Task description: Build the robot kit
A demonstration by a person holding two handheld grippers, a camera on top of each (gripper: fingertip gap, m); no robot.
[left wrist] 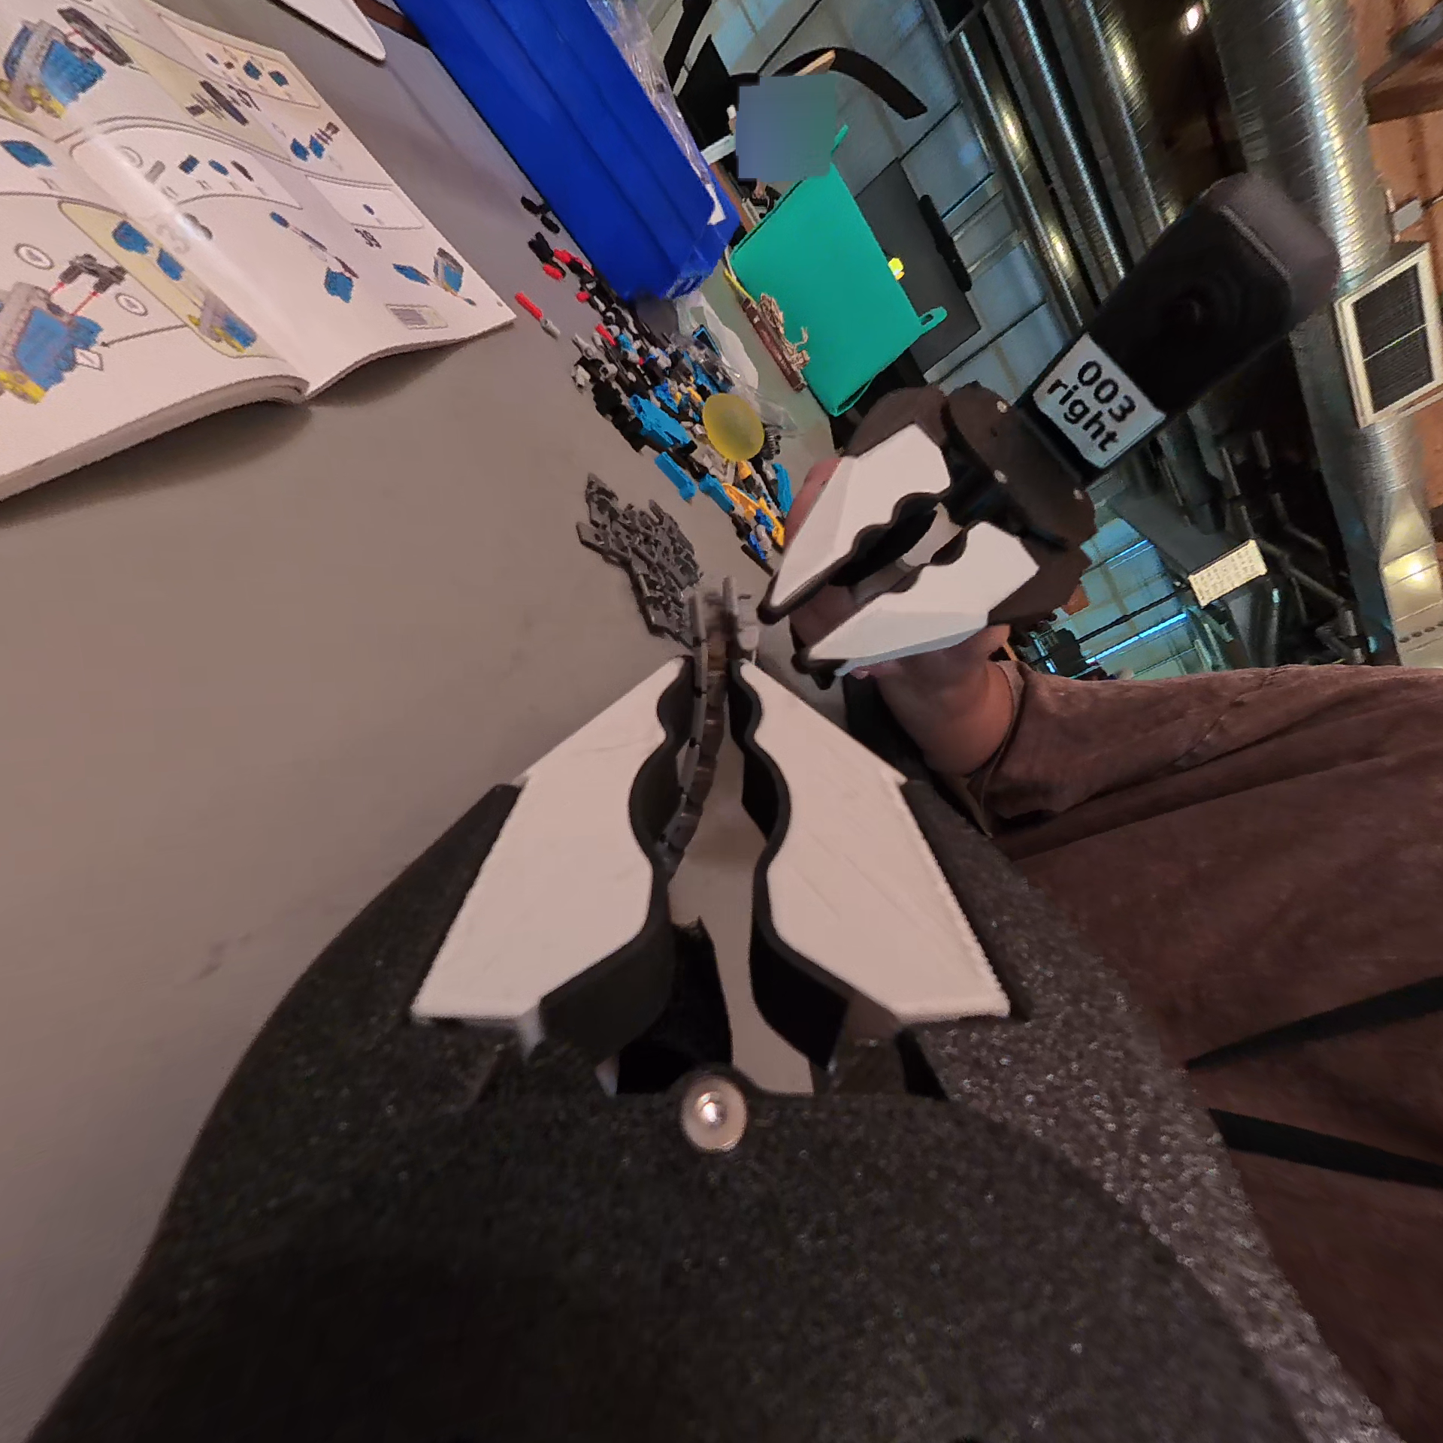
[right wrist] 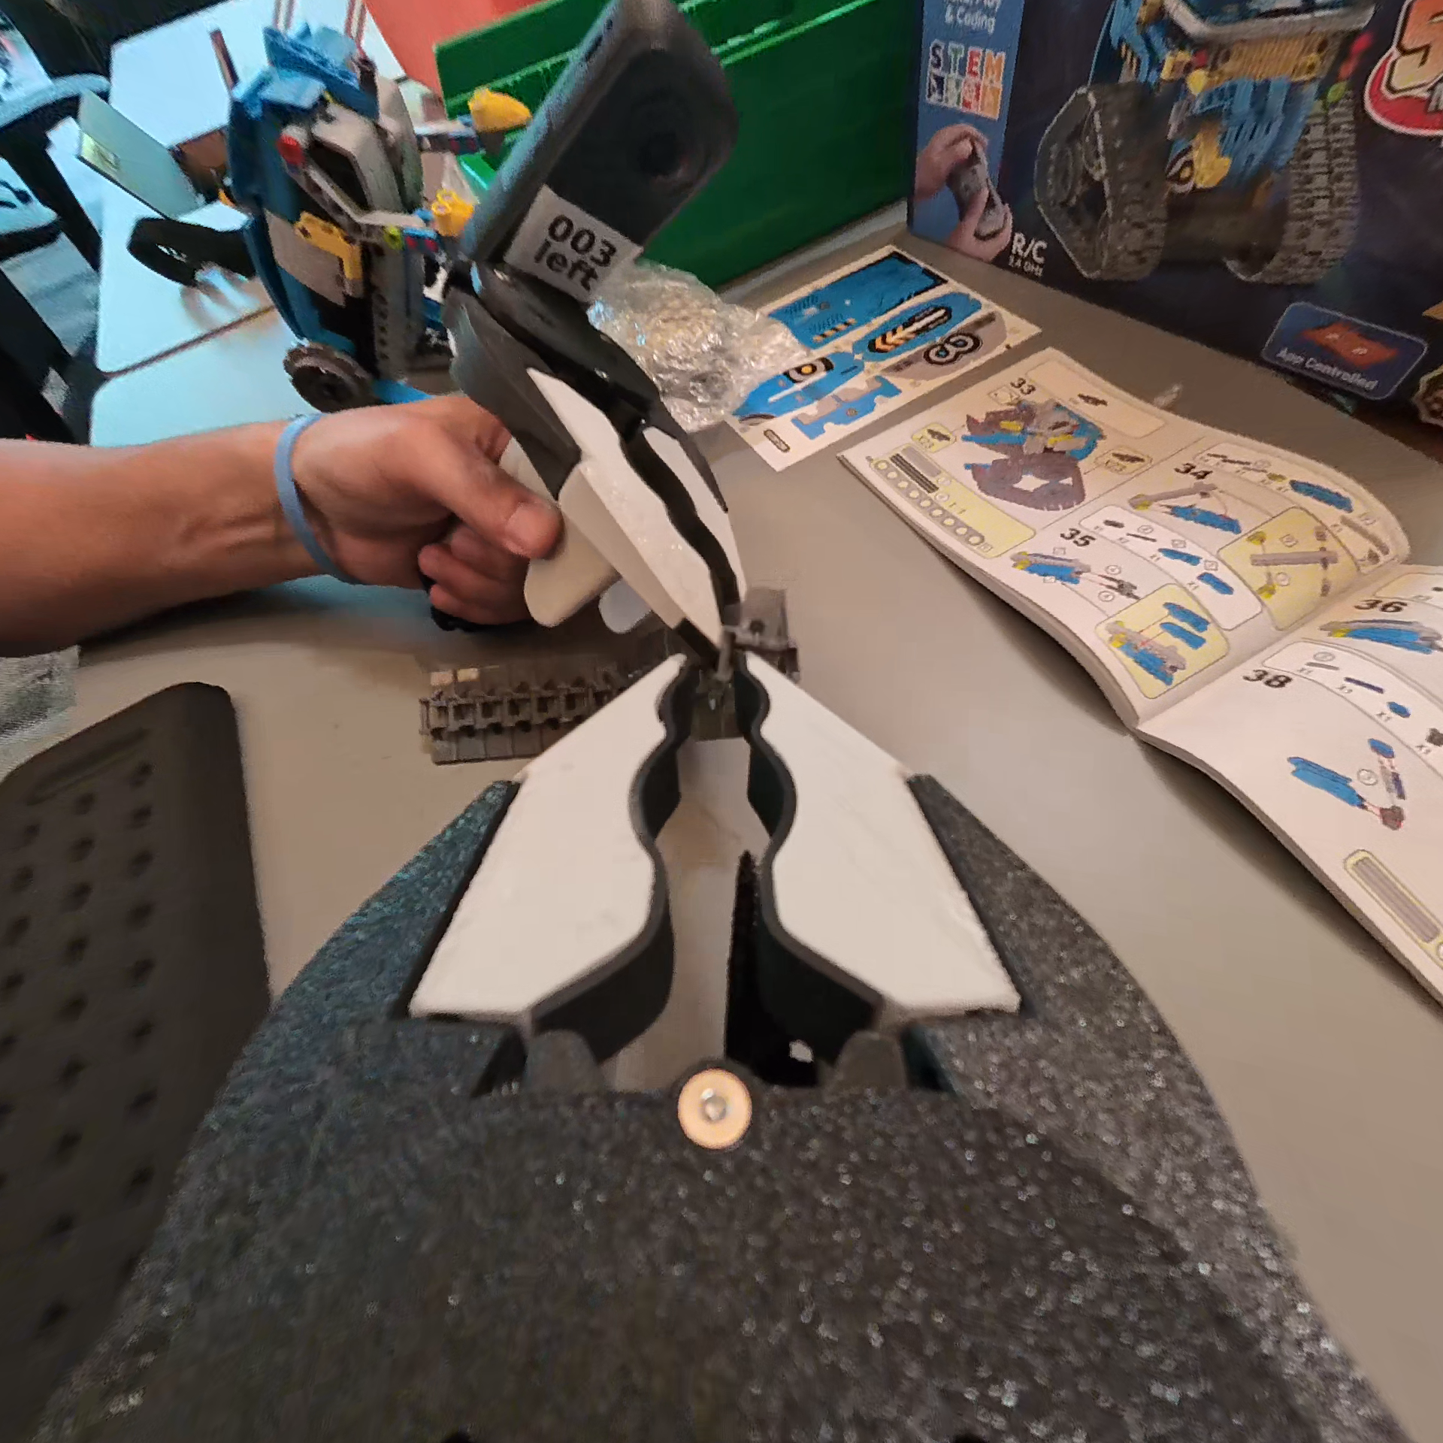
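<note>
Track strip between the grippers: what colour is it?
Dark grey track strip, clearest in the right wrist view.

Both wrist cameras look close along their fingers, sharing the grey track (left wrist: 707,703).

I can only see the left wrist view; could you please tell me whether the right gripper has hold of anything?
Observer: Yes. In the right wrist view the right gripper has its jaws closed on a small grey track link.
Operator: Thank you. Where does the rest of the track go?
Observer: The track runs off to the left along the table, passing below the person's hand.
Operator: Is there anything beside the right gripper that I am missing?
Observer: A black pad with rows of holes lies on the table at the left of that view.
</note>
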